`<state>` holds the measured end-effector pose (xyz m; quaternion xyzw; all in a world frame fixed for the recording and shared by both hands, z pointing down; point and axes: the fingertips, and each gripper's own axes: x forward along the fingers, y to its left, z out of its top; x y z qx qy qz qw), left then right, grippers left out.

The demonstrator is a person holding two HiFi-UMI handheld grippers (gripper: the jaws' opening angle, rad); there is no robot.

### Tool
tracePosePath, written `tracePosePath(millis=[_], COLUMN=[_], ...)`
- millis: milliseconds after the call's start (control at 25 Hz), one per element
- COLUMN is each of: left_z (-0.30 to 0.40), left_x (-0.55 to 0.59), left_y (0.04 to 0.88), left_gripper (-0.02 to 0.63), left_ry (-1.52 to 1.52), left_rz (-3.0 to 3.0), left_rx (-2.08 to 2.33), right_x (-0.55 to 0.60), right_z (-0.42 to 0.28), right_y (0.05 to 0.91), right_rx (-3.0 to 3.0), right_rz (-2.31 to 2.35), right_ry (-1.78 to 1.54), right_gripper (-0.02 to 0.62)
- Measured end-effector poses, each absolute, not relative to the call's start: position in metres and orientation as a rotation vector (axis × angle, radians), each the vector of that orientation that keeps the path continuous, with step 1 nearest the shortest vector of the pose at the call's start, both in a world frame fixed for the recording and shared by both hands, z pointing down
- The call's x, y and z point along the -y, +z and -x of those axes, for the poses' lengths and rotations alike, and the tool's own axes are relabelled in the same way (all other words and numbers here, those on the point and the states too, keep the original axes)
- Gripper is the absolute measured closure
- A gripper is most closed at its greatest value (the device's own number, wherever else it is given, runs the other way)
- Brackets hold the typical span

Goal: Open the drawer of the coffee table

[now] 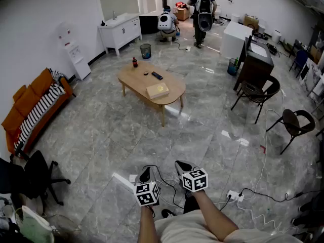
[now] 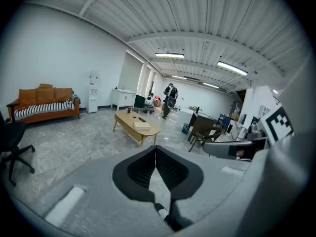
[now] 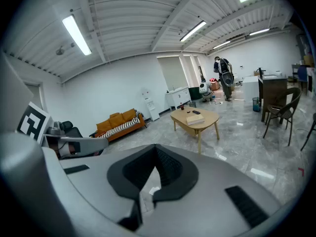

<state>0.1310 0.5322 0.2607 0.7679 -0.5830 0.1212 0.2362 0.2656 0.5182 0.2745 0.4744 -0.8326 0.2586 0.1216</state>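
The task has hardly begun. The coffee table (image 1: pixel 152 83) stands out on the grey tiled floor (image 1: pixel 101 135), well apart from both grippers. No drawer front can be made out on it from here. Nothing juts from the table's edge, so I judge the drawer shut.

A flat tan box (image 1: pixel 157 90) lies at the table's near end, with a dark remote (image 1: pixel 157 75) just behind it. A small bottle (image 1: pixel 134 62) stands at the table's far left end.

The left gripper (image 1: pixel 145 175) and the right gripper (image 1: pixel 182 167) are held side by side, low and well short of the table's near side, both aimed roughly toward it. Each has its jaws closed together, with nothing between them.

An orange sofa (image 1: pixel 30 110) sits well to the left of the table and dark chairs (image 1: pixel 255 92) stand to its right. A standing person (image 1: pixel 202 9) is busy far beyond its far end.

Every step is left to do — walk up to the table, find the drawer's handle or lip, part one gripper's jaws to take it, then pull. The drawer probably wants a straight, level draw so that it does not bind
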Motion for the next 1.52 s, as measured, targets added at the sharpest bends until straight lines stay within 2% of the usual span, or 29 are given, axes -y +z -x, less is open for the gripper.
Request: tracePosePath(millis=[240, 640, 840, 1520], left_z=[-0.137, -0.146, -0.146, -0.203], left_x=[-0.448, -0.398, -0.347, -0.211], left_y=[0.215, 0.226, 0.202, 0.177], left_gripper=[0.595, 0.595, 0.595, 0.595], left_ry=[0.51, 0.519, 0.506, 0.46], left_rz=[-2.264, -2.131, -2.125, -2.058], left_rx=[1.683, 1.683, 1.749, 1.94], right_x=[-0.42, -0.373, -0.32, -0.173], right_z=[-0.266, -0.247, -0.251, -0.311], right_y=[0.248, 0.24, 0.222, 0.203], right_rx=[2.425, 2.449, 2.511, 2.649], right_rz=[-1.487, -1.413, -1.382, -1.162], right_ry=[0.67, 0.752, 0.796, 0.791], right_gripper=[0.58, 0.58, 0.58, 0.58])
